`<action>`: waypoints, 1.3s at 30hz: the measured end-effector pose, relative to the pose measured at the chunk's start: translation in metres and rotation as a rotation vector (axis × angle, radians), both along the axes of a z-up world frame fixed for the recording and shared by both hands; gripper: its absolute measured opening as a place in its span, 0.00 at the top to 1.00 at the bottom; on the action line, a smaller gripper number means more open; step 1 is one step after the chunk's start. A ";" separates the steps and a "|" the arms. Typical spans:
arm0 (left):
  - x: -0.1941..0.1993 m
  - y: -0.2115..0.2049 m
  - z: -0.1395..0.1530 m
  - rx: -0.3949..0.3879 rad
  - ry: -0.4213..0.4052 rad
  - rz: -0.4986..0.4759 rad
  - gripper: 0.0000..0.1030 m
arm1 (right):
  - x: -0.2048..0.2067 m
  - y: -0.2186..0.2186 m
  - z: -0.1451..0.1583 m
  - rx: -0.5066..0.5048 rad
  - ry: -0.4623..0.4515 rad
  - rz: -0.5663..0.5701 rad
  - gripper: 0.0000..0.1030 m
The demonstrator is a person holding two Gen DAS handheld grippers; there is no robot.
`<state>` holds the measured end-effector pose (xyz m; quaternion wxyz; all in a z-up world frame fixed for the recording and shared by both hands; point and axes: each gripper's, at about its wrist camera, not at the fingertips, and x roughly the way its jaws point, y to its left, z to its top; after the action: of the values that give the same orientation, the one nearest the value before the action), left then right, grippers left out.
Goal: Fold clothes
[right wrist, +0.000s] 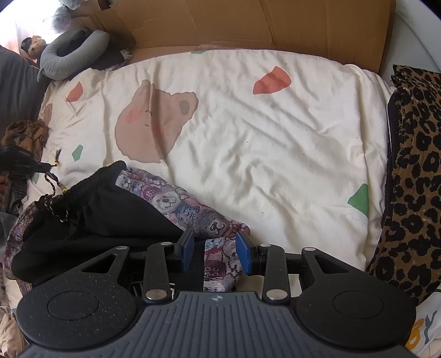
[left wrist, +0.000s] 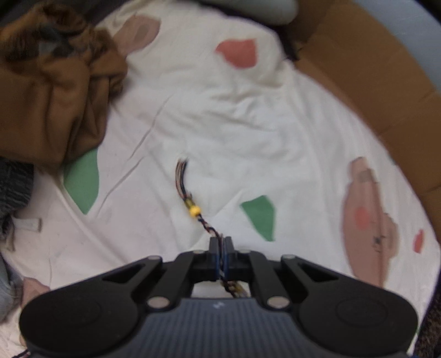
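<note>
A pair of shorts (right wrist: 115, 217), bear-patterned outside and black inside, lies crumpled at the bed's near left. Its black waistband (right wrist: 91, 179) carries a braided drawstring. My left gripper (left wrist: 220, 243) is shut on that drawstring (left wrist: 202, 221); the cord's yellow bead (left wrist: 194, 210) and frayed tassel (left wrist: 182, 173) hang past the fingertips over the sheet. In the right wrist view the left gripper (right wrist: 41, 166) shows at the left edge as a dark blur. My right gripper (right wrist: 215, 249) is open, with a fold of the patterned fabric (right wrist: 217, 261) lying loosely between its blue pads (right wrist: 187, 249).
The cream bedsheet (right wrist: 261, 137) with bear and colour-patch prints covers the bed. A brown garment (left wrist: 49, 91) is heaped at the left, a leopard-print cloth (right wrist: 413, 179) lies along the right edge, and a grey neck pillow (right wrist: 74, 55) and cardboard (right wrist: 248, 24) stand at the back.
</note>
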<state>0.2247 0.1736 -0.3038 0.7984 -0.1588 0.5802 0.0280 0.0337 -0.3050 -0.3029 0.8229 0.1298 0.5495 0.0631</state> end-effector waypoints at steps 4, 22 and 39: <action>-0.012 -0.006 0.036 -0.029 -0.060 -0.040 0.98 | -0.004 -0.001 0.002 0.013 -0.004 -0.009 0.61; -0.120 -0.057 0.131 -0.169 -0.294 -0.356 0.98 | -0.018 -0.003 0.013 0.050 -0.024 -0.038 0.61; -0.188 -0.083 0.107 -0.250 -0.109 -0.527 0.81 | -0.021 0.003 0.014 0.055 -0.018 -0.021 0.61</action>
<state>0.0371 0.0911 -0.1968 0.7825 -0.1008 0.5565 -0.2605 0.0132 -0.3017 -0.2893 0.8246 0.1574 0.5387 0.0707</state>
